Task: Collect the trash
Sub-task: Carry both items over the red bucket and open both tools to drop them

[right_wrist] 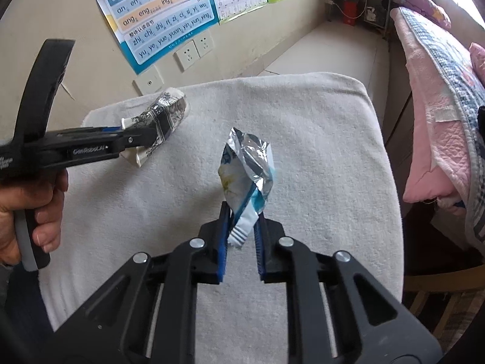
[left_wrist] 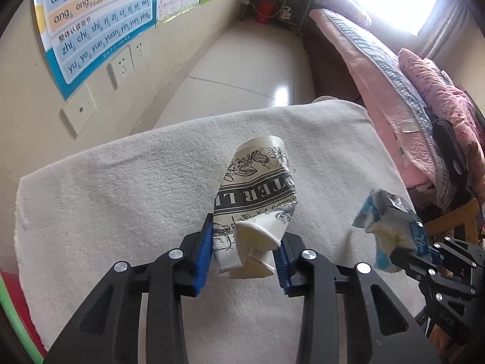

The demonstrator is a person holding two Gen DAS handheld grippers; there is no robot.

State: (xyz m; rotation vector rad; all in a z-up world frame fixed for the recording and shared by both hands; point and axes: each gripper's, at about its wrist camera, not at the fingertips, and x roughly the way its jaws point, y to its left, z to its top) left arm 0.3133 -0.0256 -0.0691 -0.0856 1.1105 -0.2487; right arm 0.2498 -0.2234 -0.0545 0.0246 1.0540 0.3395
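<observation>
My left gripper (left_wrist: 244,242) is shut on a crushed paper cup (left_wrist: 257,182) with black-and-white print and holds it above the white towel (left_wrist: 121,182). The cup also shows in the right wrist view (right_wrist: 165,118), held by the left gripper (right_wrist: 130,139). My right gripper (right_wrist: 241,227) is shut on a crumpled blue-and-white foil wrapper (right_wrist: 247,170), lifted over the towel (right_wrist: 318,151). In the left wrist view the wrapper (left_wrist: 388,221) and the right gripper (left_wrist: 406,257) are at the right edge.
The towel covers a small table beside a beige wall with posters (left_wrist: 91,15) and sockets (left_wrist: 121,65). A bed with pink bedding (right_wrist: 439,91) lies to the right. A shelf (left_wrist: 272,0) stands at the far end of the floor.
</observation>
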